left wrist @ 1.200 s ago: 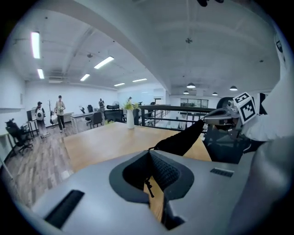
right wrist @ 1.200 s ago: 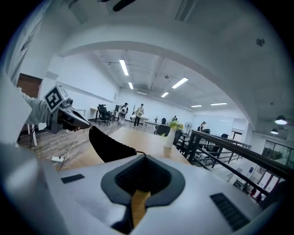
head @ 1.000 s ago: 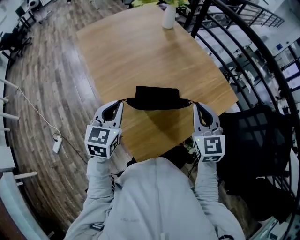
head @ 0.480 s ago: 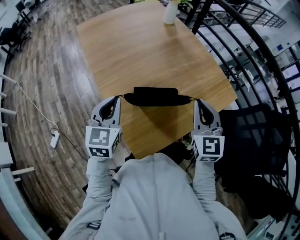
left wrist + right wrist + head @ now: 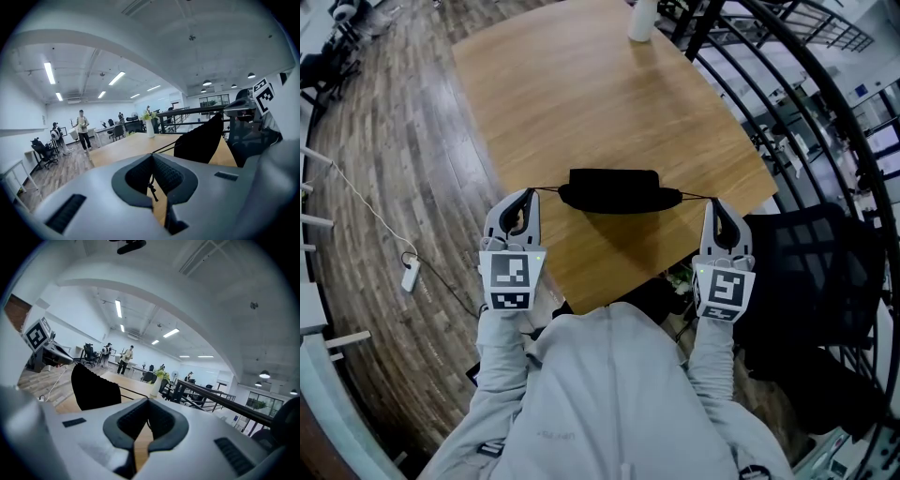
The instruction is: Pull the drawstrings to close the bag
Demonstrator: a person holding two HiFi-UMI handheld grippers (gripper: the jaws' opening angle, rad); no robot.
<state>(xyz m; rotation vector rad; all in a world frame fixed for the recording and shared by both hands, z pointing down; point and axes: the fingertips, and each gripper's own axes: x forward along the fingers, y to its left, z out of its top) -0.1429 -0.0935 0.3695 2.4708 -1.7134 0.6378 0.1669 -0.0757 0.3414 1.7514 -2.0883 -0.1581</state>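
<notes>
A black drawstring bag (image 5: 614, 190) hangs above the near part of the wooden table (image 5: 581, 94), stretched between both grippers. My left gripper (image 5: 531, 193) is shut on the left drawstring (image 5: 548, 189), whose knotted end (image 5: 151, 186) shows between the closed pads. My right gripper (image 5: 713, 202) is shut on the right drawstring (image 5: 694, 196). Both cords run taut to the bag's gathered top. The bag (image 5: 200, 141) also fills the right of the left gripper view, and the bag (image 5: 93, 387) sits at the left of the right gripper view.
A white vase (image 5: 641, 21) with a plant stands at the table's far edge. A black railing (image 5: 787, 103) curves along the right, with a black mesh chair (image 5: 811, 272) beside me. A cable and plug (image 5: 411, 276) lie on the wood floor at left. People (image 5: 83, 129) stand far back.
Both grippers have moved apart, the right one further right, and the drawstrings have lengthened and tightened. The bag's top has drawn narrower.
</notes>
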